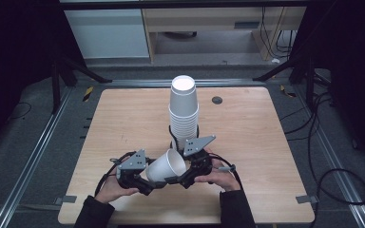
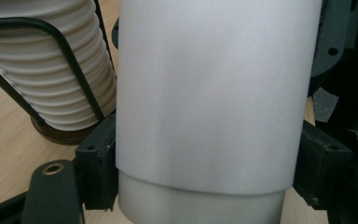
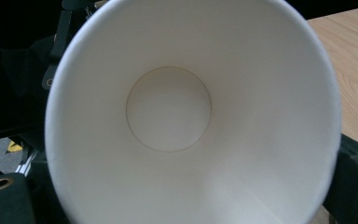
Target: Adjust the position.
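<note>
Between left tool [image 1: 145,184] and right tool [image 1: 179,179], both clamped on it, paper cup [image 1: 167,165] is held tilted; crushing is risked by over-squeezing.

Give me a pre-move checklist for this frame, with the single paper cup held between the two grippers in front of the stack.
1. Left gripper clamps the cup: ok, jaws press both sides of its wall in the left gripper view.
2. Right gripper grips the cup: cannot tell, the cup's open mouth faces its camera.
3. Cup undamaged: ok, wall and rim look round.
4. Cup empty: ok, bare bottom shows.
5. Stack of cups upright in its wire holder: ok.
6. Cup clear of the stack: ok, it sits beside it.
</note>
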`<state>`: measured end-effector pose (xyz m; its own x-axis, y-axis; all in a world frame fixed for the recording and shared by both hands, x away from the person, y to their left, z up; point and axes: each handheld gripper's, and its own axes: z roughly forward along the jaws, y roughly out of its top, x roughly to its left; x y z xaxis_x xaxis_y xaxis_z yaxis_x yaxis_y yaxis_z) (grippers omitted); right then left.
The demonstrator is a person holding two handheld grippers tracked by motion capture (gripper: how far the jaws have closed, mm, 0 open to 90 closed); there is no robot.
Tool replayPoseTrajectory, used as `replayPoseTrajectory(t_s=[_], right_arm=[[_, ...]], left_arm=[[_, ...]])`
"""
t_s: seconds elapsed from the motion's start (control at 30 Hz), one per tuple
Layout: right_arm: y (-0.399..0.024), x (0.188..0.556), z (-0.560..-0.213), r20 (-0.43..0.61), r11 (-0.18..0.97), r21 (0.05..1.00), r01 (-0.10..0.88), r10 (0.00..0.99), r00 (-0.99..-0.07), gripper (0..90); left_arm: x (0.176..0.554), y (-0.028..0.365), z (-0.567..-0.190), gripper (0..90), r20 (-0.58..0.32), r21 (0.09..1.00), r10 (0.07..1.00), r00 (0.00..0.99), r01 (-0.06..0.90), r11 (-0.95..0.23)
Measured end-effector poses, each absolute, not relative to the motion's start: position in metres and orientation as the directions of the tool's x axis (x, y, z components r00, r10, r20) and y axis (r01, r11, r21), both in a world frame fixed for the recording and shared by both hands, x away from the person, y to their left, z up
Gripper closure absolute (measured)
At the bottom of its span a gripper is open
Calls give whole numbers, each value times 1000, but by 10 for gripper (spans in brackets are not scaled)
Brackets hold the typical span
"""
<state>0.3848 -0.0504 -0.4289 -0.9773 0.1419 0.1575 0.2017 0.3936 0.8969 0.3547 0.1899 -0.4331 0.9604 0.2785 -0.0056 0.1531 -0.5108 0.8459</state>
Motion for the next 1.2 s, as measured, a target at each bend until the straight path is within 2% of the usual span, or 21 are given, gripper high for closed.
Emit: replayPoseTrajectory(t_s=[0.5, 0.63, 1.2], right_arm=[[-52, 383, -427, 151, 394, 898, 194, 137, -979, 92], [-55, 385, -423, 139, 397, 899, 188, 148, -979, 96], [-48, 390, -405, 59, 504, 853, 136, 166, -984, 102]], left_arm=[[355, 190, -433, 215, -6, 847, 271, 963, 149, -510], [356, 192, -432, 148, -10, 839, 282, 959, 162, -520], [358, 191, -433, 126, -15, 822, 307, 952, 186, -538]])
